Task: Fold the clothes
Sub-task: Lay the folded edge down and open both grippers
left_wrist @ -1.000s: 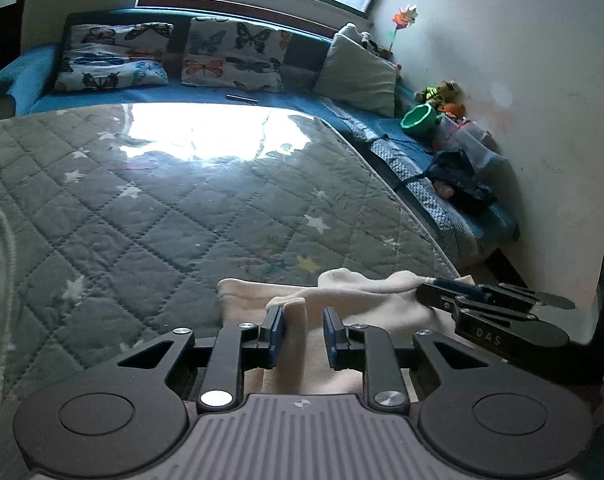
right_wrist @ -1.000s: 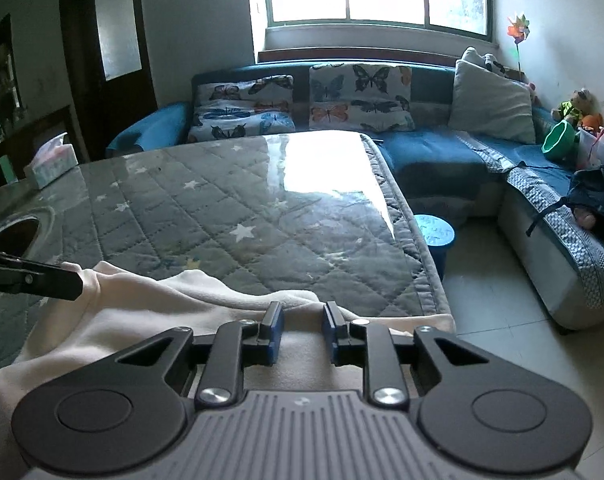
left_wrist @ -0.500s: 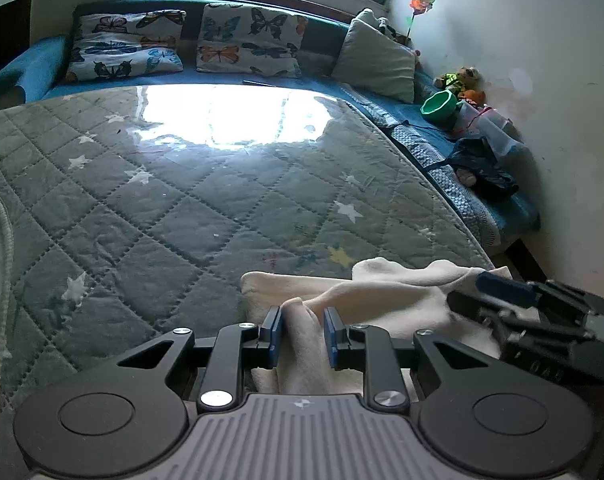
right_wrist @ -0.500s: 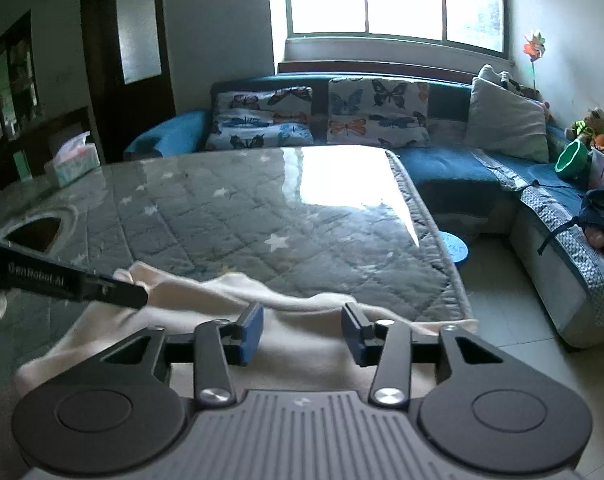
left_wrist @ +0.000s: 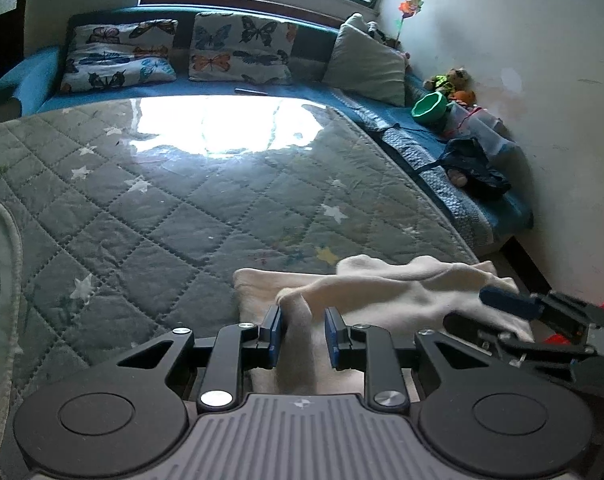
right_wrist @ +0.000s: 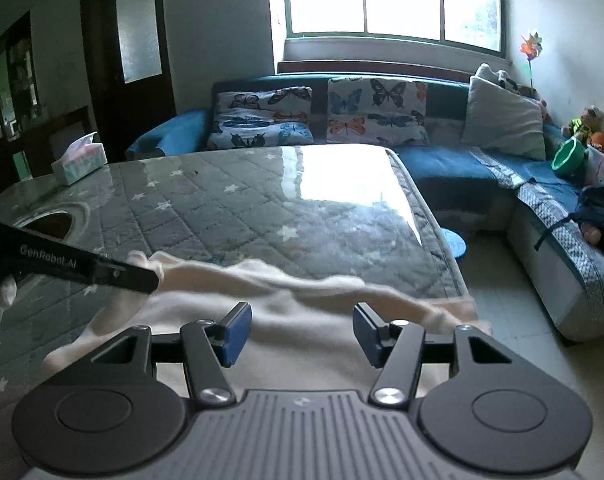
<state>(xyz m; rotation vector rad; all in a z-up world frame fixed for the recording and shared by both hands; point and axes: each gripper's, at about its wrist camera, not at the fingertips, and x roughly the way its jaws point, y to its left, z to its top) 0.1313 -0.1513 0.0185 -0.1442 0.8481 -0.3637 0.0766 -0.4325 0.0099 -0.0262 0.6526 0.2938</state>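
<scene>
A cream garment (left_wrist: 385, 292) lies bunched on the near part of the quilted grey table cover (left_wrist: 190, 208). My left gripper (left_wrist: 302, 332) is shut on a raised fold of the garment. In the right wrist view the garment (right_wrist: 302, 304) spreads under my right gripper (right_wrist: 300, 330), which is open and holds nothing. The left gripper's finger (right_wrist: 102, 270) shows at the left of that view, pinching cloth. The right gripper's fingers (left_wrist: 509, 304) show at the right of the left wrist view.
A tissue box (right_wrist: 80, 158) stands at the table's far left. A round hole (right_wrist: 48, 220) is cut in the cover at the left. A blue sofa (right_wrist: 441, 160) with butterfly cushions lies behind. A green bowl (left_wrist: 429, 108) and toys sit at the right.
My right gripper has opened and let go of the garment. My left gripper stays shut on its fold; the cloth has settled lower on the table.
</scene>
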